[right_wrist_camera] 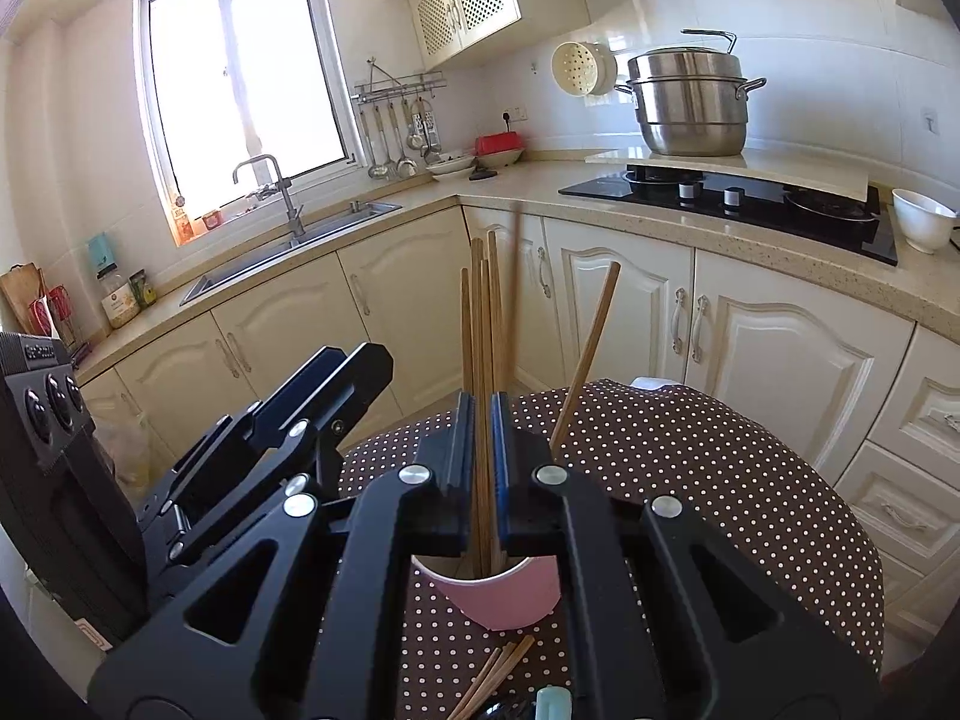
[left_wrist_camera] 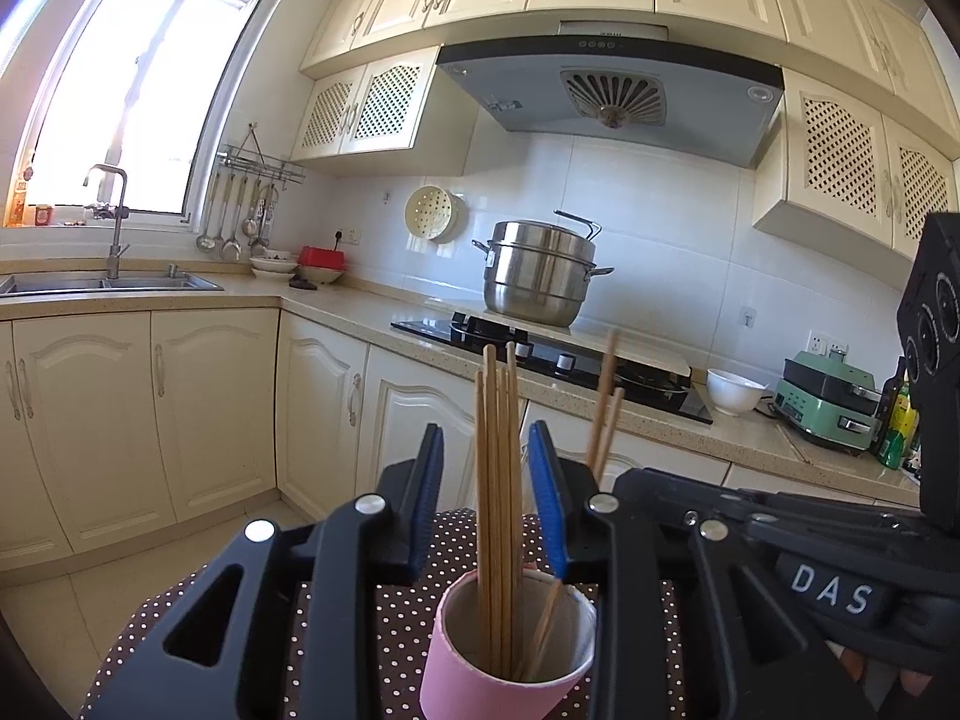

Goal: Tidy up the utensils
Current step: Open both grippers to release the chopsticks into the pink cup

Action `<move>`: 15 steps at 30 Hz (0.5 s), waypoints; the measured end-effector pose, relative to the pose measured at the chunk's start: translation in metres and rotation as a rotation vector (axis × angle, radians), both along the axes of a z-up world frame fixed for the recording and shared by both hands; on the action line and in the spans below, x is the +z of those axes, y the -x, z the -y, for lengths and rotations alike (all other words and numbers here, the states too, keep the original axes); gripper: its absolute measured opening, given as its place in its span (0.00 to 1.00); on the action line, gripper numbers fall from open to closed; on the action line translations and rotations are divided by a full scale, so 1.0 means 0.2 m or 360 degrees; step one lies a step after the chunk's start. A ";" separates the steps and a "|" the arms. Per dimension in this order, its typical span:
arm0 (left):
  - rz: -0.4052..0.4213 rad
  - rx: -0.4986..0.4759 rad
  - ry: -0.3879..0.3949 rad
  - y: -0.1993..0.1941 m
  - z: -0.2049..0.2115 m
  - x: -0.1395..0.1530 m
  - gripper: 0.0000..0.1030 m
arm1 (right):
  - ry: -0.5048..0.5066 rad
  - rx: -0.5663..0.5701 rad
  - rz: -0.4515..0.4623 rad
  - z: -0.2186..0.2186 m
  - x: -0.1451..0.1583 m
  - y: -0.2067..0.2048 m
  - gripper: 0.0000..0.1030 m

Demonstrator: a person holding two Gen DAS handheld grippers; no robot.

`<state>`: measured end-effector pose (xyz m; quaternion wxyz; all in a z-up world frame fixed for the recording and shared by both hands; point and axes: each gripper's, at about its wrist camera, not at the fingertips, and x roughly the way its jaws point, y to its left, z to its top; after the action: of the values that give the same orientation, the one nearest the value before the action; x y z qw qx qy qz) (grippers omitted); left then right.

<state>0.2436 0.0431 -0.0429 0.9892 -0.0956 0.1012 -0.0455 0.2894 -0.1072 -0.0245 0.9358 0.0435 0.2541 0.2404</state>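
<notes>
— Where are the chopsticks right now?

— Most of them stand as a bundle of chopsticks (right_wrist_camera: pixel 483 324) in the pink cup (right_wrist_camera: pixel 501 597), on the polka-dot tablecloth (right_wrist_camera: pixel 720 480) of the round table. Their long axis runs nearly straight up out of the cup's mouth. One leaning chopstick (right_wrist_camera: pixel 585 360) tilts off to the right, apart from the rest.

— And who has hold of them?

— The right gripper (right_wrist_camera: pixel 480 450). Its blue pads are pinched narrow on the bundle just above the cup's rim, so the sticks rise between its fingers and carry on well above them. The left gripper (left_wrist_camera: pixel 486 504) straddles the same bundle, but its jaws stand partly apart; through its own camera I see daylight between the pads and the sticks, so it isn't gripping.

— So what does the next move hang on?

— I'd say the upright line of the bundle against the cup. The sticks are already inside, so the right one only has to let go without tipping them. It's the nearer, holding hand; the left looks to have stood off.

— Anything left over?

— Yes, a few loose chopsticks (right_wrist_camera: pixel 489 681) lie flat on the cloth on the near side of the cup, by a pale blue object (right_wrist_camera: pixel 552 702) I can't identify. They lie across, not upright, so whoever fetches them would have to turn them on end.
</notes>
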 end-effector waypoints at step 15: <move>0.0021 -0.0018 -0.0033 0.22 0.04 0.08 0.32 | -0.0010 -0.0003 -0.0014 0.05 0.02 0.18 0.07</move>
<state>0.1999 0.0345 -0.0272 0.9905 -0.0845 0.0957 -0.0508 0.2537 -0.1166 -0.0198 0.9348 0.0478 0.2572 0.2402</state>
